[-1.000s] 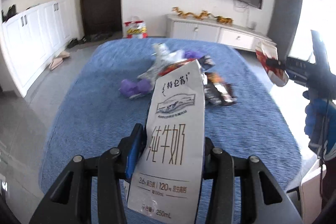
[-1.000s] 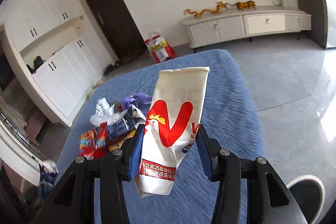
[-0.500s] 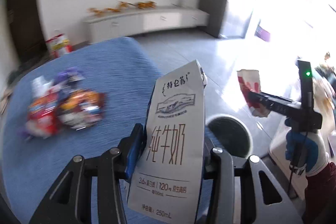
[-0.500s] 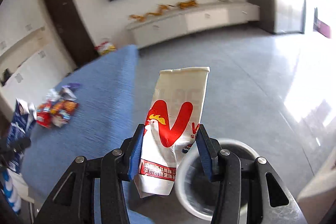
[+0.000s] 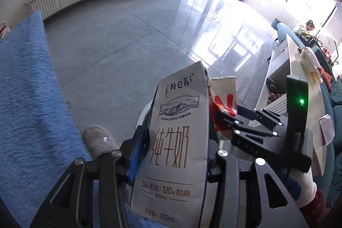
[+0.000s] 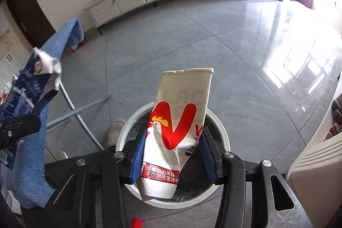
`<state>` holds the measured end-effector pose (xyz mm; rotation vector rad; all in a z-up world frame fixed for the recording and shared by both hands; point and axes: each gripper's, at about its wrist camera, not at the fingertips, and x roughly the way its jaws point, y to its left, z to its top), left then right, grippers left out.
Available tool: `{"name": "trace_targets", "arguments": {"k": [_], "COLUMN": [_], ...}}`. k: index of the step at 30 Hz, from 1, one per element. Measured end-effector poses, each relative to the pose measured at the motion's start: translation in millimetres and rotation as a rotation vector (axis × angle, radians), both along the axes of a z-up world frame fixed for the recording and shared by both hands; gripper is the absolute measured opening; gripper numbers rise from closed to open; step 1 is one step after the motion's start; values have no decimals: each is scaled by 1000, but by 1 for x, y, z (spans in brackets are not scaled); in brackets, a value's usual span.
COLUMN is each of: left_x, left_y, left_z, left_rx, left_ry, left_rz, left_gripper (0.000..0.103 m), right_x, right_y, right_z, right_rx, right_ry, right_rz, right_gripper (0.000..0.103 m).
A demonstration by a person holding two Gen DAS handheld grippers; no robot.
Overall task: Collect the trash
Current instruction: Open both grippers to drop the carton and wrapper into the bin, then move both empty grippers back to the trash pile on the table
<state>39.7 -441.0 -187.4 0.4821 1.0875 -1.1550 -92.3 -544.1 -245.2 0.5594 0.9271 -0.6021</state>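
Jaws of the left gripper (image 5: 174, 155) clench a grey milk carton (image 5: 174, 142) upright, near the blue-covered surface (image 5: 25, 99) at left. Right gripper (image 6: 171, 151) jaws grasp a white bag (image 6: 179, 127) with a red V directly above the white bin (image 6: 222, 127) on the grey floor (image 6: 192, 42).
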Motion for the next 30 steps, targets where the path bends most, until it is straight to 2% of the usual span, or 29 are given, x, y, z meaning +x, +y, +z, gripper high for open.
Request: {"name": "trace_targets", "arguments": {"k": [4, 6, 8, 11, 15, 19, 24, 30], "left_x": [-4, -9, -6, -4, 1, 2, 23, 54], "left_y": [-21, -21, -19, -10, 13, 46, 111, 200], "left_z": [-18, -15, -17, -10, 14, 44, 85, 112], "left_rx": [5, -4, -18, -42, -95, -152, -224, -284], "left_ry": [78, 112, 134, 146, 86, 3, -76, -130], "left_rz": [-6, -3, -4, -6, -8, 18, 117, 274], "left_gripper": [46, 57, 58, 58, 58, 58, 58, 61], "right_x": [3, 0, -4, -6, -9, -4, 11, 41], "right_y": [-6, -10, -12, -12, -10, 3, 34, 81], "right_z": [-12, -17, -15, -13, -8, 16, 60, 109], "right_rx": [17, 23, 22, 19, 10, -32, -96, -161], "right_ry": [27, 36, 41, 35, -3, -52, -128, -206], "right_rz": [-15, -27, -39, -50, -53, -27, 47, 162], "right_gripper": [49, 49, 54, 54, 54, 54, 54, 54]}}
